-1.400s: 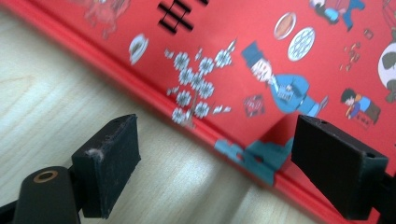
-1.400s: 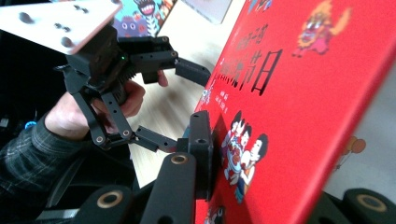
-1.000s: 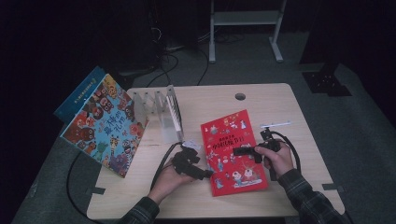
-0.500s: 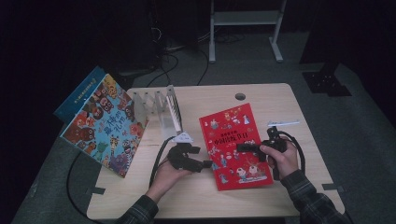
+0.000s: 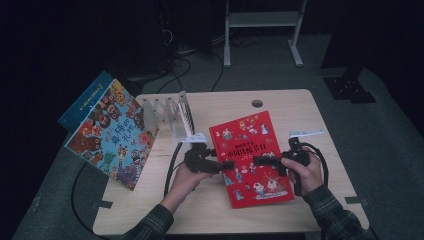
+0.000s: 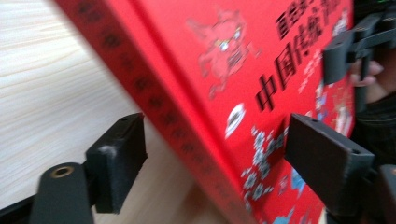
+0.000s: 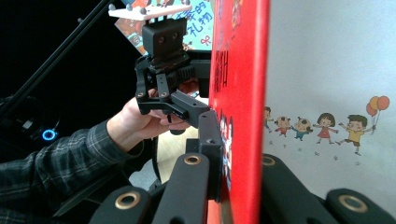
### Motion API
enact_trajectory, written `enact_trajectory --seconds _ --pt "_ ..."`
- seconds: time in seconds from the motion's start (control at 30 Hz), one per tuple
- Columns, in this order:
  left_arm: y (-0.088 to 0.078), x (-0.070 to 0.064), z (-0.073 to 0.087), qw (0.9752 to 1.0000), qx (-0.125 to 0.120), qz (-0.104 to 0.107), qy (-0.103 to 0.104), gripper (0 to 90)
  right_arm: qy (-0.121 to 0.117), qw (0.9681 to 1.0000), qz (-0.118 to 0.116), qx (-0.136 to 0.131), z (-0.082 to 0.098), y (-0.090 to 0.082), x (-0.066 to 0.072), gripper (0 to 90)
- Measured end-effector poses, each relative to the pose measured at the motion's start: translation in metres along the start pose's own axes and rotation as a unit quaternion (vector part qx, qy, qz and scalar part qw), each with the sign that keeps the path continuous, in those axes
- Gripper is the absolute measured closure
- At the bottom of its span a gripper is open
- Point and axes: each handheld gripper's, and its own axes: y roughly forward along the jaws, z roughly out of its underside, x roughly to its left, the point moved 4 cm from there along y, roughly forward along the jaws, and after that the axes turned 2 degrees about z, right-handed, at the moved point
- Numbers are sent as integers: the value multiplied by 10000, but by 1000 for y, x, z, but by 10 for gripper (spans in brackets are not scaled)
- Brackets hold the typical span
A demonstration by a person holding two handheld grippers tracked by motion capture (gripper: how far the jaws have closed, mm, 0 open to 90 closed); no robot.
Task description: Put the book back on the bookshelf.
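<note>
Red picture book (image 5: 249, 156) raised at a tilt above the bench (image 5: 220, 220), right gripper (image 5: 261, 161) jaws clamped on its cover edge, left gripper (image 5: 227, 165) jaws spread astride the spine — lately narrowing, not yet pressing.

Books: three — red book (image 5: 250, 155), colourful book (image 5: 112, 132), blue book (image 5: 87, 97); rack (image 5: 170, 112): one.

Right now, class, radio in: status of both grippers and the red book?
Right gripper shut on red book's cover. Left gripper astride the spine, jaws just closing, pads not pressing. Book lifted off table. Nothing in the way.
</note>
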Motion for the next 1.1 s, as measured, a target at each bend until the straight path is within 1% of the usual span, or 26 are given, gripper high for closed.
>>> enact_trajectory --seconds 0.03,0.1,0.13,0.27,0.33,0.4,0.47,0.53,0.6,0.7,0.73,0.77,0.83,0.87,0.9,0.93,1.0,1.03,1.07,1.1 --pt "-1 -1 0 10000 30 61 47 260 -14 10000 -13 31 0 1 1 872" --pt "-1 -4 -1 9998 -5 119 126 313 -67 9999 -24 82 1 3 1 872" --pt "-2 -5 -2 9999 15 120 101 316 -82 9999 -35 84 2 4 2 872" --pt "-7 -5 -4 9995 -176 259 28 348 -80 9998 -158 53 1 4 3 872" --pt "-8 -6 -5 9993 -234 295 17 338 -103 9997 -223 29 1 5 4 872" --pt "-7 -6 -5 9992 -220 327 11 321 -122 9996 -252 65 2 7 5 872" --pt "-8 -6 -5 9994 -178 306 -4 327 -168 9995 -240 75 2 9 5 872" --pt "-10 -6 -6 9993 -180 314 -47 352 -135 9996 -247 82 3 10 4 872" --pt "-12 -6 -7 9992 -205 331 -114 386 -151 9996 -247 73 3 10 4 872" --pt "-15 -4 -8 9993 -215 304 -104 424 -252 9995 -196 73 4 11 3 869" --pt "-16 -3 -8 9992 -219 325 -94 435 -279 9994 -176 81 4 12 3 863" --pt "-17 -4 -8 9990 -272 333 -103 454 -347 9992 -121 125 4 13 2 853" --pt "-19 -5 -10 9988 -362 324 -49 508 -459 9988 27 195 5 15 0 814" --pt "-20 -6 -10 9986 -413 333 -43 526 -507 9984 49 230 6 16 -1 808" --pt "-21 -7 -11 9986 -422 323 5 543 -491 9984 46 263 7 17 -1 801" --pt "-22 -7 -12 9987 -415 294 87 547 -526 9982 71 264 7 18 0 798" --pt "-23 -8 -13 9987 -404 276 121 553 -635 9975 111 278 7 19 0 782" --pt "-25 -9 -14 9985 -439 279 173 560 -651 9974 136 276 7 20 0 764" --pt "-25 -9 -14 9985 -439 279 173 568 -682 9971 170 286 7 20 0 743" --pt "-26 -10 -14 9982 -456 289 241 582 -716 9967 224 304 6 20 -1 708"
